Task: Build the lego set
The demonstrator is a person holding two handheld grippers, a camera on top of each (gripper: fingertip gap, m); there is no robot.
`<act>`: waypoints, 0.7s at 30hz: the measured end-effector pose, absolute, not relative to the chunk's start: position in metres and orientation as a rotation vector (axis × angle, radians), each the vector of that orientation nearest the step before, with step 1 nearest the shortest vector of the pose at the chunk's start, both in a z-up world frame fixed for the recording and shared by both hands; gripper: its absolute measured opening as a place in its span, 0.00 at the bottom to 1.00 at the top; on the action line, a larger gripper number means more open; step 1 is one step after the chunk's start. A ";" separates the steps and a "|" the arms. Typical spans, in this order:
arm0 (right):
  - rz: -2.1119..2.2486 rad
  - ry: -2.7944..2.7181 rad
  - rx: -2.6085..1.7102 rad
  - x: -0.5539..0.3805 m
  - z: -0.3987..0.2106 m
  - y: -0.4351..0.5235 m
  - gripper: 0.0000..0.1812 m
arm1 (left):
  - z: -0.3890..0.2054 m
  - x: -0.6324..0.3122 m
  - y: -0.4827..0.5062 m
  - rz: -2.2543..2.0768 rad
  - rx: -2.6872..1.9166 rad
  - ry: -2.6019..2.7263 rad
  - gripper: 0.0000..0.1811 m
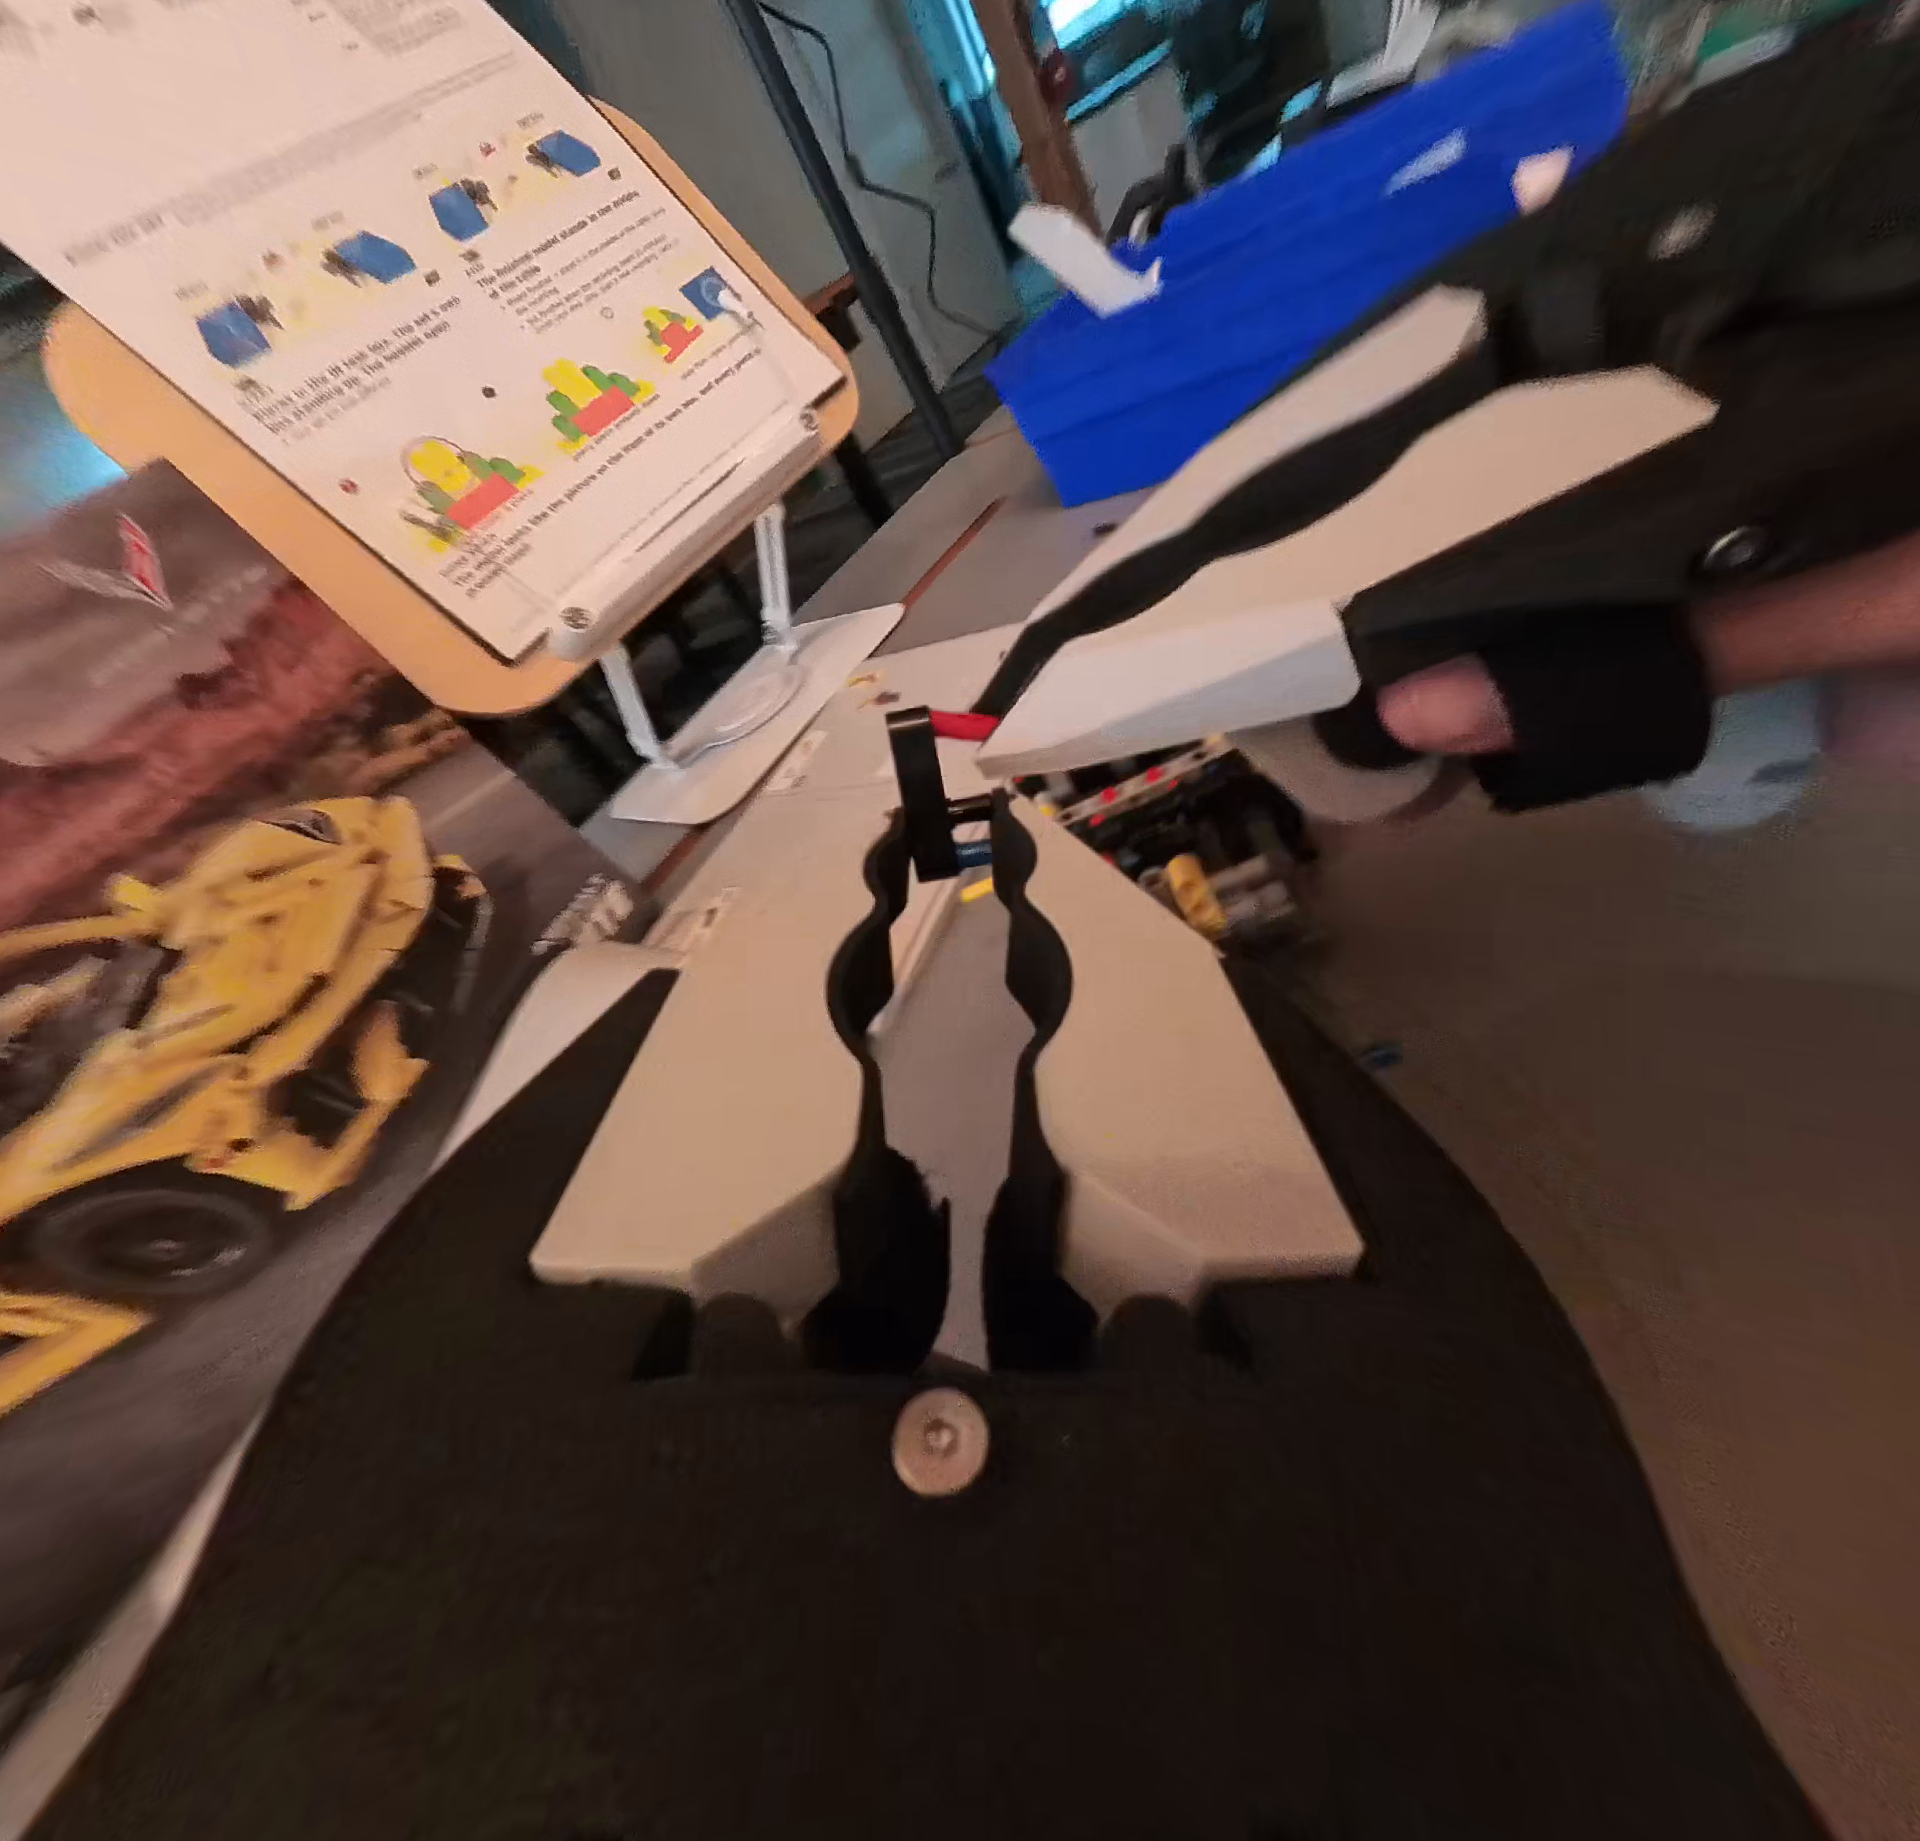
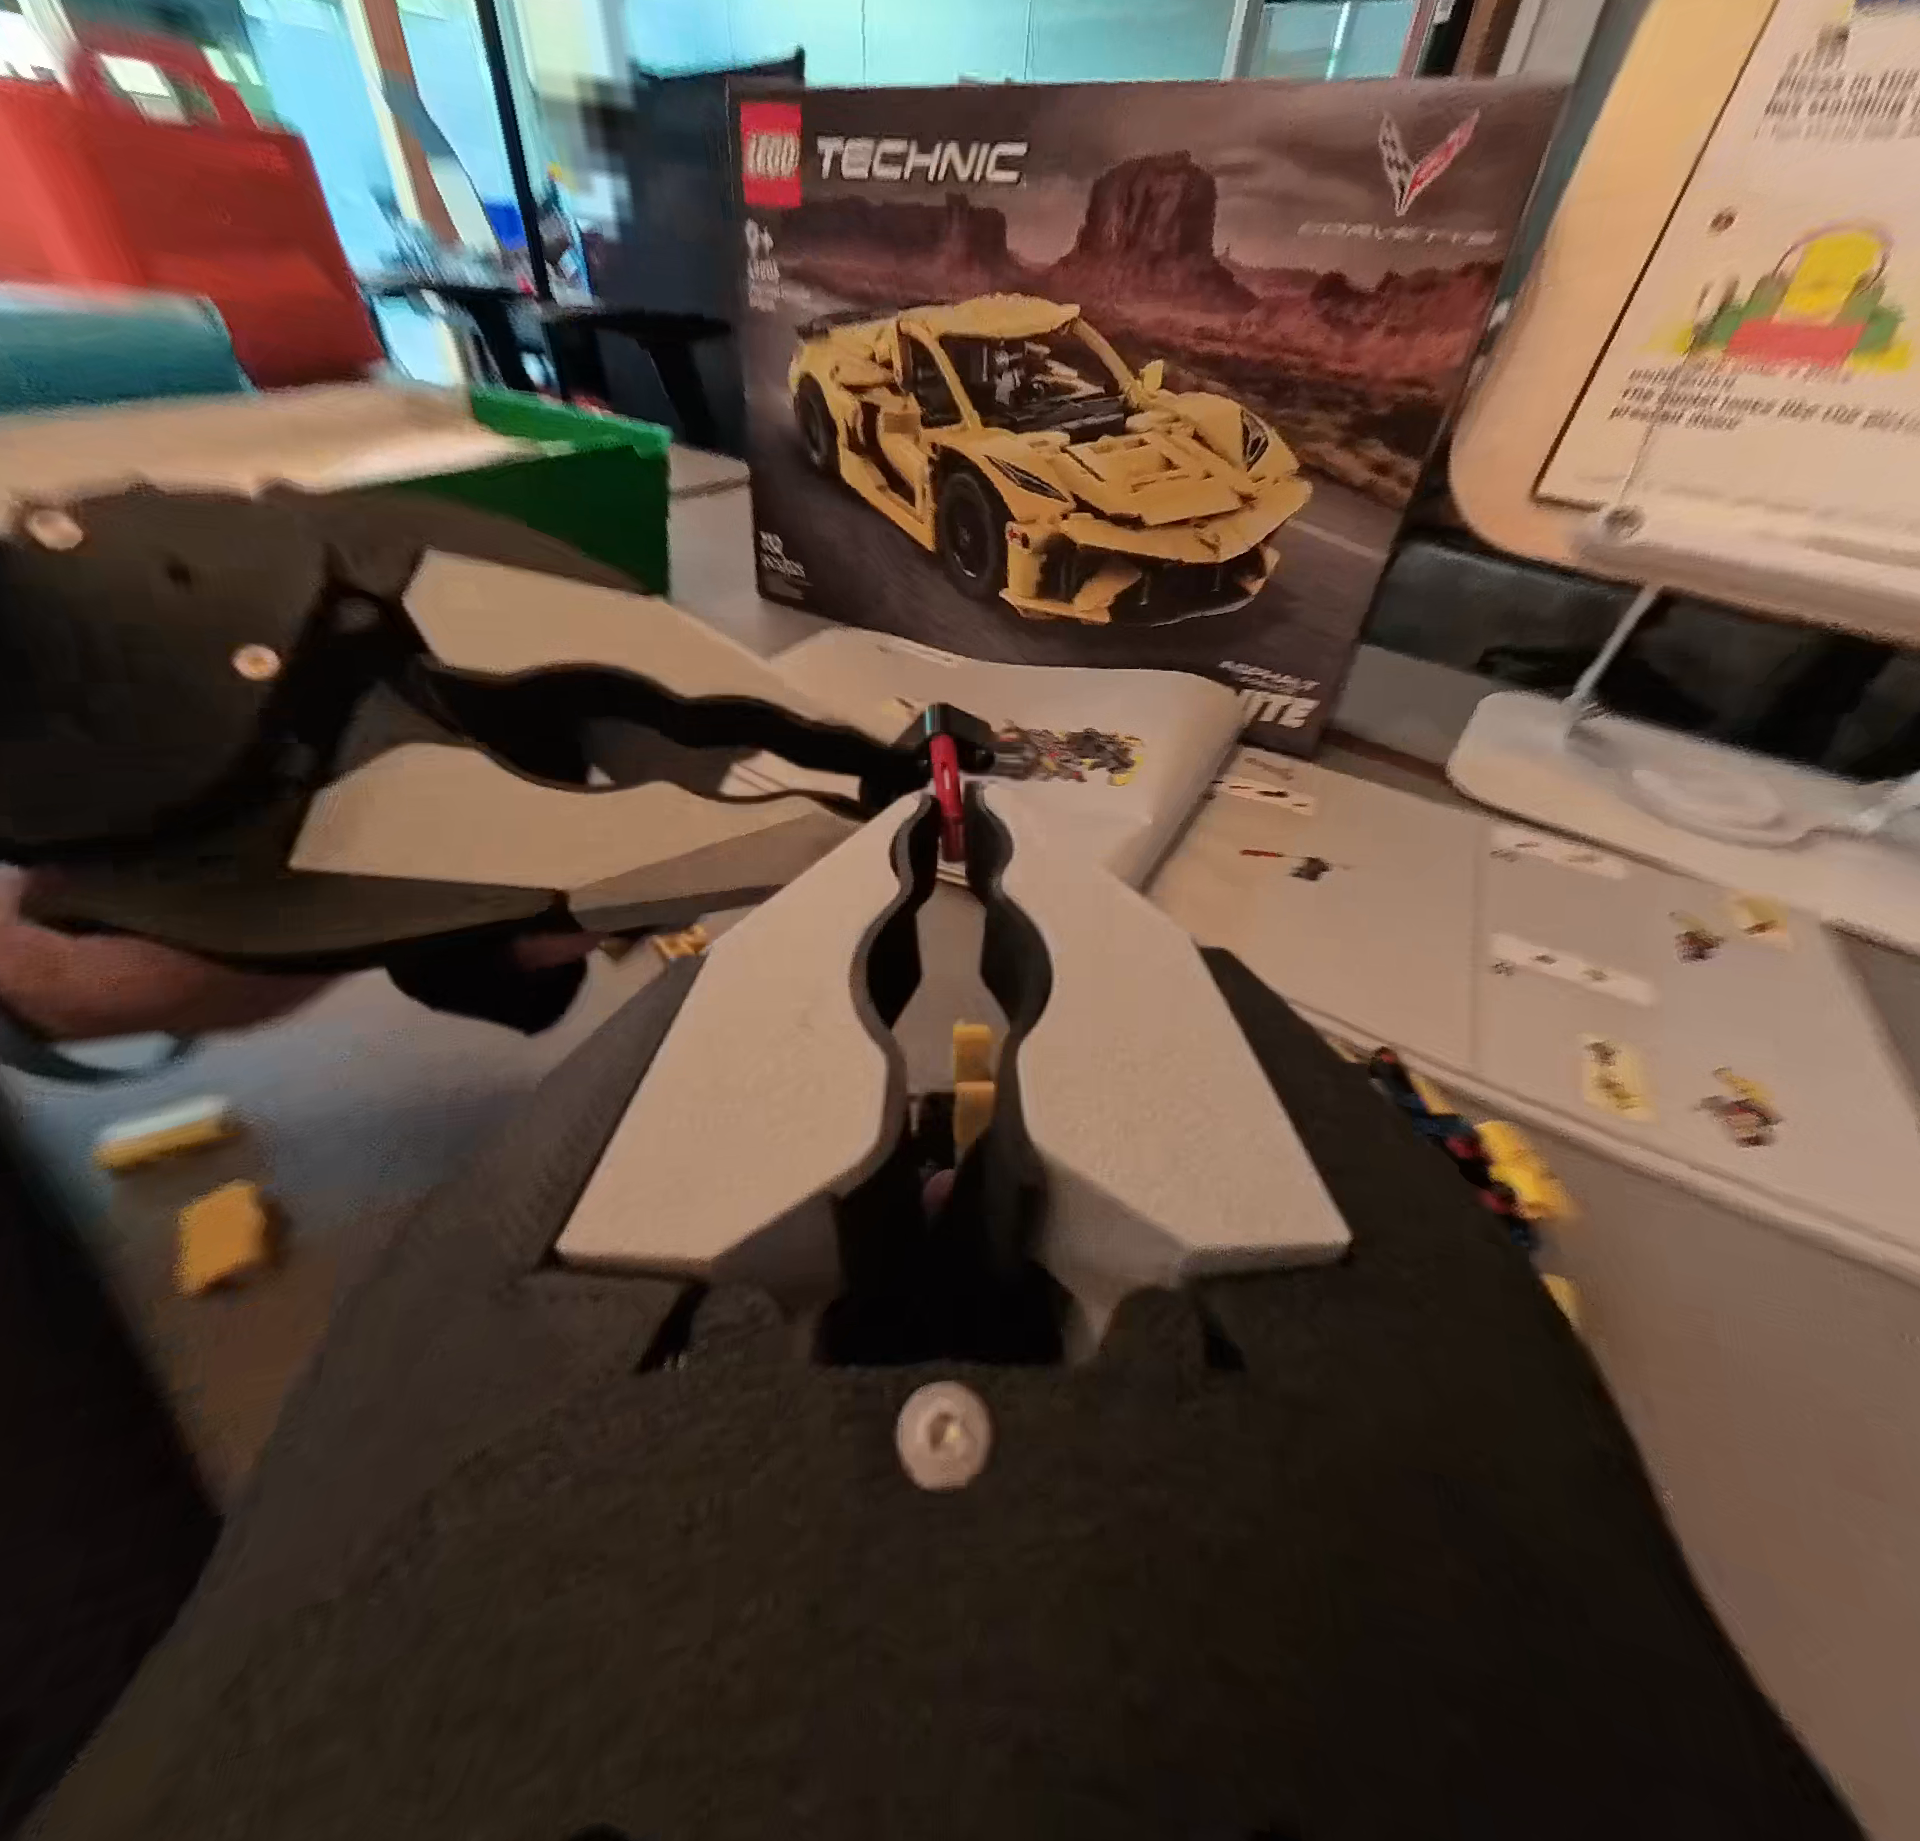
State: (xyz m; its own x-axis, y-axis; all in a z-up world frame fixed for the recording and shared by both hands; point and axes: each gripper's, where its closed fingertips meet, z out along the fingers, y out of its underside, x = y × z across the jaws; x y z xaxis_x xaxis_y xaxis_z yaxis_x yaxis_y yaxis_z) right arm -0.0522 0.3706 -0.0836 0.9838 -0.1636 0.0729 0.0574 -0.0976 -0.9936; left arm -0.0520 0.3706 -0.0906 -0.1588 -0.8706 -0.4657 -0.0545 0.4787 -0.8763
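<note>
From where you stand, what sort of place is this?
Probably an office or lab workbench set up for toy building: a kit box stands behind, an instruction sheet sits on a stand, and storage bins lie nearby.

Both grippers have pale grey fingers (image 1: 1174, 1043) with wavy black pads; black textured bodies; a silver screw (image 1: 940, 1443); a black fingerless glove (image 1: 1538, 690).
</note>
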 end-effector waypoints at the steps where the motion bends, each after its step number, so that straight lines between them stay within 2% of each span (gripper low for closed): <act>1: -0.247 0.048 -1.680 -0.052 -0.085 0.371 0.02 | -0.093 -0.052 0.372 -0.819 -0.799 1.583 0.09; 7: -0.310 0.009 -1.751 -0.051 -0.093 0.371 0.02 | -0.098 -0.051 0.377 -0.594 -0.663 1.612 0.09; 11: -0.289 -0.005 -1.789 -0.051 -0.096 0.370 0.02 | -0.102 -0.050 0.376 -0.643 -0.694 1.627 0.09; 15: -0.203 -0.069 -2.006 -0.051 -0.107 0.352 0.03 | -0.105 -0.048 0.377 -0.688 -0.742 1.632 0.09; 18: -0.087 -0.256 -2.359 -0.040 -0.127 0.306 0.03 | -0.105 -0.047 0.380 -0.716 -0.777 1.627 0.09; 21: -0.073 -0.493 -2.896 -0.001 -0.153 0.224 0.02 | -0.102 -0.048 0.381 -0.720 -0.776 1.613 0.09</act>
State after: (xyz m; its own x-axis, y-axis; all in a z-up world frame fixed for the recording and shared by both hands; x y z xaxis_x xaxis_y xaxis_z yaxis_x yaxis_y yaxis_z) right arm -0.0013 0.2241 -0.1535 0.9431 0.3222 0.0821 0.3322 -0.9238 -0.1906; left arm -0.0478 0.3814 -0.1021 -0.1324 -0.8037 -0.5801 -0.1052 0.5933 -0.7981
